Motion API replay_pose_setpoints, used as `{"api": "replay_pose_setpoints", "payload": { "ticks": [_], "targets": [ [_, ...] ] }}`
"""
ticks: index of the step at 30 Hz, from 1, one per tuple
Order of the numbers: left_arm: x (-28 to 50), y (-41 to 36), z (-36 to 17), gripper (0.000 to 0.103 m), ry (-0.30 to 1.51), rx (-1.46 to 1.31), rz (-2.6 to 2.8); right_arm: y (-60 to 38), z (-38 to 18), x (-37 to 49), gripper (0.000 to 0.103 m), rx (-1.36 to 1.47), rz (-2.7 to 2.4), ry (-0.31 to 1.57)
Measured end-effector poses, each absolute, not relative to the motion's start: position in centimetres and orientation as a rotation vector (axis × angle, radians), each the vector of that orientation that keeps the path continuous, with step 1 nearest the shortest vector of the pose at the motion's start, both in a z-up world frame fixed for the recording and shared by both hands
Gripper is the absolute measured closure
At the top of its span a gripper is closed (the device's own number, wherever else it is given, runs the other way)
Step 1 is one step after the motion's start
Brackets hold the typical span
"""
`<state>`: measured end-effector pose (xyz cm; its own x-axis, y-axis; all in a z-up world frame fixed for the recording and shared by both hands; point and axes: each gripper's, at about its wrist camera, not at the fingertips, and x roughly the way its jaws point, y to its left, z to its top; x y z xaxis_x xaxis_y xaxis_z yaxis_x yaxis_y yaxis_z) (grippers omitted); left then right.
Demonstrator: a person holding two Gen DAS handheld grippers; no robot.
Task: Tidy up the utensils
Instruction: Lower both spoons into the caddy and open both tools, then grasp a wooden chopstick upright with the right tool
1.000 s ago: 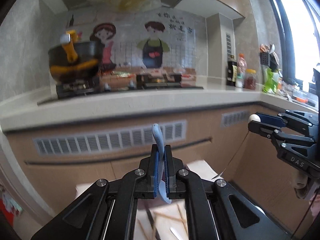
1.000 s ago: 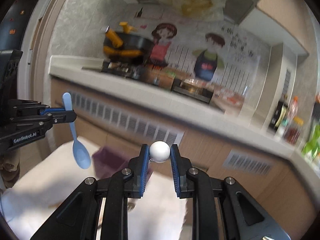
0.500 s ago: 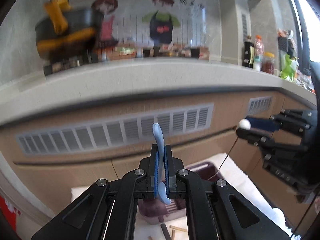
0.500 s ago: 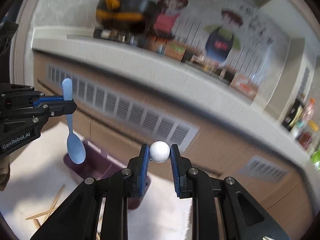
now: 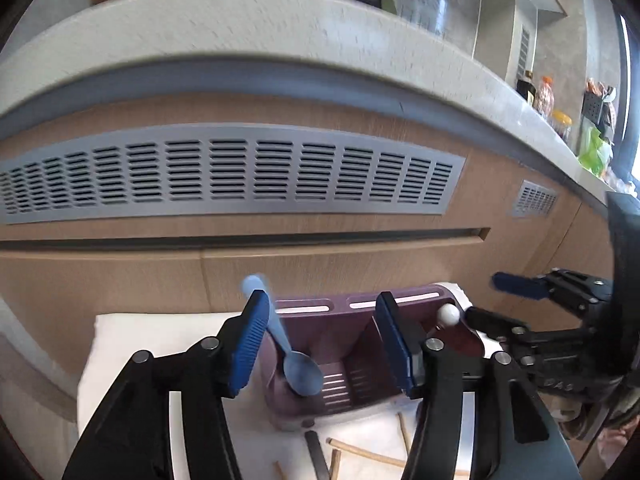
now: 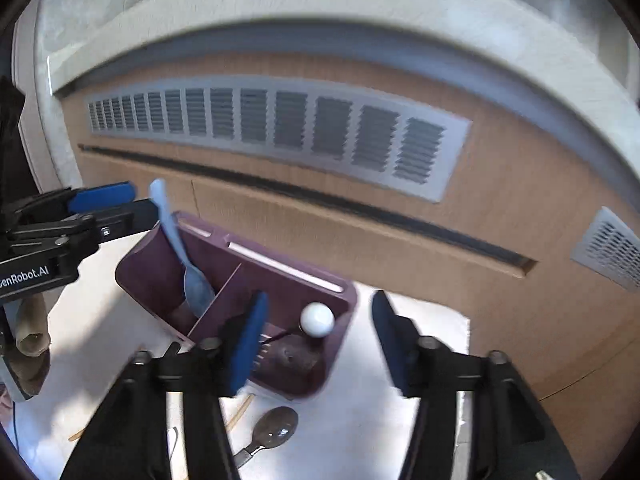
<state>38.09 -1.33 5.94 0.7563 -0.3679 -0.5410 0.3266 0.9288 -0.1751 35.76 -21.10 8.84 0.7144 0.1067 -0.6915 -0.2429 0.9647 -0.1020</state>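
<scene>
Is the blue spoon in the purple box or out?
In. The blue spoon leans bowl-down in the left compartment of the purple box; the open left claw no longer grips it.

R gripper [image 6: 316, 344] fingers wide apart; white-ball utensil [image 6: 317, 319] & blue spoon [image 6: 188, 256] in purple caddy [image 6: 280, 272].

A pale stone counter edge [image 5: 280, 12] curves across the top of both views, above wood-grain cabinet fronts [image 5: 320, 248] fitted with a long grey louvred vent [image 5: 224, 176] and a smaller vent [image 5: 534, 199] to the right. A dark handle groove [image 5: 240, 240] runs beneath. Bottles and jars [image 5: 544, 96] stand far right near a bright window [image 5: 632, 120]. A white cloth [image 6: 360, 432] covers the worktop below.
</scene>
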Motion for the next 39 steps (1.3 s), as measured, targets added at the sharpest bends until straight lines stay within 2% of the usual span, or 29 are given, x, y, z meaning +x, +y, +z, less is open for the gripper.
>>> {"api": "replay_pose_setpoints", "payload": {
  "ticks": [1,2,3,4,5,8,10,16,17,18,19,21,22,28,33,36,39],
  "targets": [
    [37.5,-1.1,6.3,0.040,0.593,-0.069,-0.363,-21.4,9.3,34.8,0.032,-0.192,0.180,0.723],
    [36.6,-0.9,6.5,0.031,0.583,-0.070,-0.337,-21.6,9.7,33.7,0.026,-0.193,0.168,0.697],
    [35.7,-0.5,6.5,0.018,0.572,-0.075,-0.312,-21.8,9.9,33.0,0.016,-0.190,0.164,0.675],
    [35.0,-0.1,6.5,0.013,0.565,-0.076,-0.296,-22.1,10.2,32.1,0.008,-0.188,0.160,0.656],
    [34.0,0.2,6.3,0.005,0.557,-0.078,-0.278,-22.3,10.2,30.9,0.005,-0.183,0.155,0.638],
    [31.6,1.0,5.4,0.003,0.579,-0.082,-0.248,-22.4,9.8,28.7,0.001,-0.174,0.163,0.645],
    [30.3,1.7,4.5,0.000,0.607,-0.099,-0.245,-22.1,8.7,27.4,0.001,-0.179,0.194,0.694],
    [26.1,3.0,0.6,0.000,0.717,-0.093,-0.216,-20.2,4.4,23.5,0.003,-0.173,0.304,0.802],
    [25.4,3.3,0.0,0.000,0.734,-0.092,-0.216,-19.7,3.6,23.3,0.005,-0.182,0.317,0.822],
    [24.8,3.6,-0.6,0.000,0.748,-0.096,-0.216,-19.3,3.0,23.4,0.017,-0.196,0.325,0.837],
    [24.3,3.9,-1.2,0.000,0.762,-0.099,-0.221,-18.7,2.2,23.5,0.035,-0.222,0.342,0.862],
    [23.5,4.5,-2.2,0.000,0.797,-0.108,-0.237,-17.6,0.8,23.9,0.055,-0.257,0.379,0.915],
    [23.2,4.9,-2.6,0.000,0.806,-0.114,-0.232,-17.2,0.1,24.0,0.060,-0.262,0.392,0.930],
    [22.2,6.2,-4.0,0.000,0.817,-0.100,-0.209,-14.9,-2.2,27.4,0.082,-0.260,0.421,1.002],
    [22.2,5.7,-5.0,0.000,0.856,-0.077,-0.278,-13.6,-3.7,28.9,0.086,-0.287,0.413,1.047],
    [22.4,4.9,-5.3,0.000,0.864,-0.051,-0.301,-13.7,-4.0,28.8,0.095,-0.280,0.410,1.057],
    [22.9,3.9,-5.5,0.000,0.892,-0.010,-0.297,-14.8,-3.7,28.1,0.097,-0.231,0.416,1.073]
  ]
}}
